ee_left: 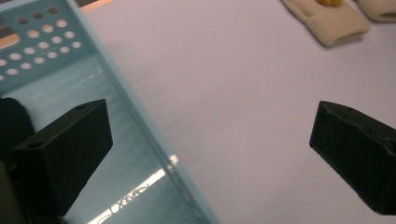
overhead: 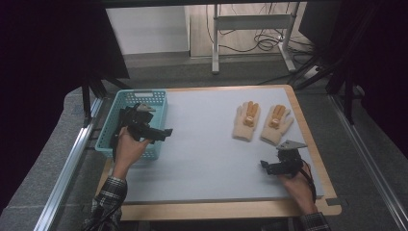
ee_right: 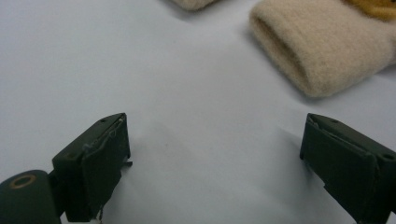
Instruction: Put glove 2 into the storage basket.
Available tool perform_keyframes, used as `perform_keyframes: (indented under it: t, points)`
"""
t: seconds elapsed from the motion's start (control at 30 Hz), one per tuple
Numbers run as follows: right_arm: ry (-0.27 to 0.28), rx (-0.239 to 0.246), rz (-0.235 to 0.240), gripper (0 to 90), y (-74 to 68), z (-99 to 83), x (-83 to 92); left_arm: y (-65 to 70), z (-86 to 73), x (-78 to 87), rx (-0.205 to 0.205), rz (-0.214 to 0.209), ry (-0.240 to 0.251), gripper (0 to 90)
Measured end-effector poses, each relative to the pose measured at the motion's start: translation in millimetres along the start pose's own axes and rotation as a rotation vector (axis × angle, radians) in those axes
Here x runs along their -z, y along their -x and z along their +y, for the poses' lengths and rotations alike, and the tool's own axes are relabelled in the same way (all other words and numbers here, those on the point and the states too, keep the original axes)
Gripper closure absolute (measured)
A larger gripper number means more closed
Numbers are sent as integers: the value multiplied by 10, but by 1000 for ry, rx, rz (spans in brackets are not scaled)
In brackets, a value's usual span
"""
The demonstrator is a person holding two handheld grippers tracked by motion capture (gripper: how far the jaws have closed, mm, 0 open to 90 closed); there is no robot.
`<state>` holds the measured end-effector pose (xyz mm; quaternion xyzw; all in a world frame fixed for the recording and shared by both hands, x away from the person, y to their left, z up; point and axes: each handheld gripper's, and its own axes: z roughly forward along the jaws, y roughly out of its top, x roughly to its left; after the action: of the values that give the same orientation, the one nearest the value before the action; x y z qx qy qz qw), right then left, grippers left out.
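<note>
Two gloves (overhead: 262,122) lie far right on the tabletop (overhead: 207,144). The right claw (overhead: 267,166), wide open and empty, must reach the nearer cuff. The left claw (overhead: 165,133) (open too) waits by the basket (overhead: 115,120).

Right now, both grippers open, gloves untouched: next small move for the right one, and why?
Probably ease the right gripper forward to the cuff of the nearer glove. Its jaws stand wide open and hold nothing, and in the right gripper view that cuff lies just ahead on the mat. The left gripper waits at the basket.
</note>
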<state>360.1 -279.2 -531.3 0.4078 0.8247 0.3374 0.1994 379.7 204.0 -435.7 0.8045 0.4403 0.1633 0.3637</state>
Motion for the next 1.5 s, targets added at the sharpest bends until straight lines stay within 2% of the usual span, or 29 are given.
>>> perform_keyframes:
  t: [0.1, 0.3, 0.43, 0.57, 0.7, 0.77, 1.07, 1.27, 1.37, 1.5]
  points:
    - [1, 2, -1, 80, 0, 0, 0, 129, -45, -28, -23, -10, 5, 0]
    - [0, 2, -2, 79, -3, 0, 0, 385, -176, -109, -54, -65, 40, 0]
    - [0, 1, -2, 78, -4, 0, 0, 534, -279, -190, -88, -67, 46, 0]
    - [0, 2, -3, 77, -2, 0, -1, 666, -406, -302, -94, -96, 53, 0]
    - [-1, 0, -2, 77, -3, 0, -1, 749, -538, -415, -97, -106, 44, 0]
    - [-1, 0, -3, 76, -4, 0, 0, 767, -597, -464, -97, -113, 34, 0]
    - [0, 1, -4, 76, -2, 0, -1, 765, -851, -631, -82, -78, -22, 0]
    - [1, 1, -4, 77, -3, 0, -1, 775, -931, -692, -118, -35, -70, 0]
    - [1, 0, -3, 77, -4, -1, 0, 749, -958, -703, -85, -58, -64, 0]
    - [1, 0, -2, 77, -1, -1, 0, 748, -961, -706, -83, -59, -65, 0]
